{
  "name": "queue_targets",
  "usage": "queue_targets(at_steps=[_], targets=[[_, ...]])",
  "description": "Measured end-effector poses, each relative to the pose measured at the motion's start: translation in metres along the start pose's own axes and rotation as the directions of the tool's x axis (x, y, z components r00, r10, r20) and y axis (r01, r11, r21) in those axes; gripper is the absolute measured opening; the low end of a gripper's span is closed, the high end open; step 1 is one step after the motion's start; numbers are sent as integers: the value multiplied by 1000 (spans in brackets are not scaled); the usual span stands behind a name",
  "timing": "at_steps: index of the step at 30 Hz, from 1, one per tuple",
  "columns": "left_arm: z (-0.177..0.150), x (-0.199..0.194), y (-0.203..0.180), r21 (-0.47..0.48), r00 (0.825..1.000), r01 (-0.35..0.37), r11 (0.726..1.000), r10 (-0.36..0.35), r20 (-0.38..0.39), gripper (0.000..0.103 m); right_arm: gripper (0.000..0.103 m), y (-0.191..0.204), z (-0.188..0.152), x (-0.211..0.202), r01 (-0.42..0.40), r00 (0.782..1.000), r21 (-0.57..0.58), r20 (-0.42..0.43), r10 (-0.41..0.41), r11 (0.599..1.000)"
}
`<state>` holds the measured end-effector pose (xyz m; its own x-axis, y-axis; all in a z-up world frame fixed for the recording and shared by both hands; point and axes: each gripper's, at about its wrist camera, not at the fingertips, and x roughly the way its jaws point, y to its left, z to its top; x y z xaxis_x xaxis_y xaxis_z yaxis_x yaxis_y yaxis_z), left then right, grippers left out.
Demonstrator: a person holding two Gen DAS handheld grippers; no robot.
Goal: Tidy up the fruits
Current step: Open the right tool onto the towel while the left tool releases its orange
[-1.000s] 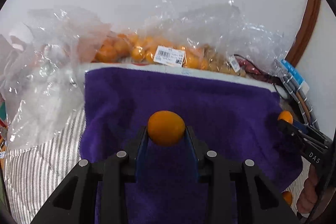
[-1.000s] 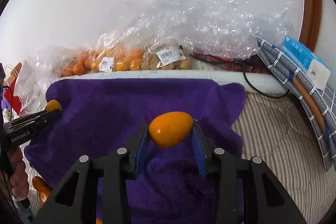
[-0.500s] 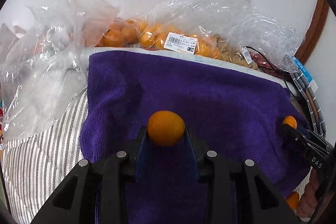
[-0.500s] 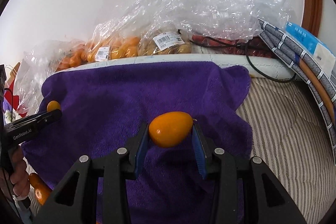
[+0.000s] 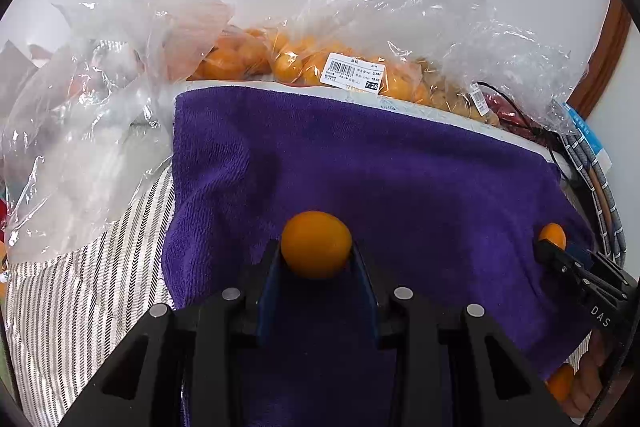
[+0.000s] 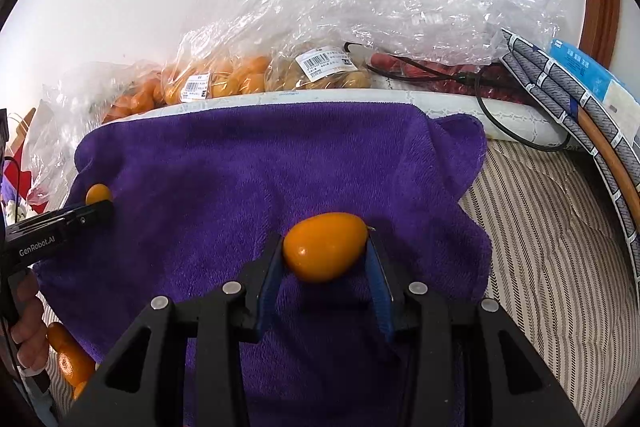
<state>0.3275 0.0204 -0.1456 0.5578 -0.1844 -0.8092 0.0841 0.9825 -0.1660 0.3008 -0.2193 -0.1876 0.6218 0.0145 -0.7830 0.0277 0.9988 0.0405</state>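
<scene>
**Two kumquats held over the towel, ready to set down**

The left hand-held gripper (image 5: 316, 259) is clamped on a round kumquat (image 5: 316, 243), its blue pads pressing both sides of the fruit. The right hand-held gripper (image 6: 325, 259) grips an oval kumquat (image 6: 325, 246) the same way, long axis lying across the jaws. Both fruits hang over the purple towel (image 5: 400, 179), which lies directly below and ahead of each tool. In the right wrist view the left tool shows off to the left side with its fruit at the tip; in the left wrist view the right tool shows at the far right edge.

Beyond the towel's far edge sit clear plastic bags of orange fruit (image 5: 304, 67) with a price label (image 5: 354, 78). A few loose orange fruits (image 6: 70, 359) lie low at the left of the right gripper, near the person's hand (image 6: 26, 311). Striped bedding (image 6: 552, 235) spreads to the right of the right tool.

The step in hand looks like placing these two on the towel. To do it well, I would lower each fruit until it touches the pile before loosening the jaws, since a round fruit dropped from above will likely roll toward the towel's edge. Keep the two well apart, release gently, and set the oval one down on its long side so it settles.
</scene>
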Motion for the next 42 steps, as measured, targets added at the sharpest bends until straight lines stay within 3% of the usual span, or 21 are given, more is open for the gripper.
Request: queue_targets(at_steps=[6,12,17,23,32,37,42], targets=[[0,-1,1,-11,1000,15,1000,-15,1,34,41,0,0,0,-8,1000,3,-2,8,1000],[-1,-4,1,-24,999,44,999,-44,8,44,55,0,1,-3,-21,1000,2,-7,21,1000],[-1,-12,0,-20,998,48,999,-47,43,52,56,2,1,-9,-15,1000,-4,4,15,1000],[0,-24,2,-41,992,69,997,-64,107,52,56,1,2,-26,2,998,-5,68,-2,1000],[3,-40,2,-50,980,28,998,-18,196,52,56,0,5,-52,18,989,-7,145,-16,1000],[4,-47,-2,-33,975,-5,999,12,223,52,56,0,8,-75,78,980,41,181,-84,996],[6,-71,-13,11,965,0,1000,-3,263,52,56,-1,-3,-98,57,993,79,103,-65,995]])
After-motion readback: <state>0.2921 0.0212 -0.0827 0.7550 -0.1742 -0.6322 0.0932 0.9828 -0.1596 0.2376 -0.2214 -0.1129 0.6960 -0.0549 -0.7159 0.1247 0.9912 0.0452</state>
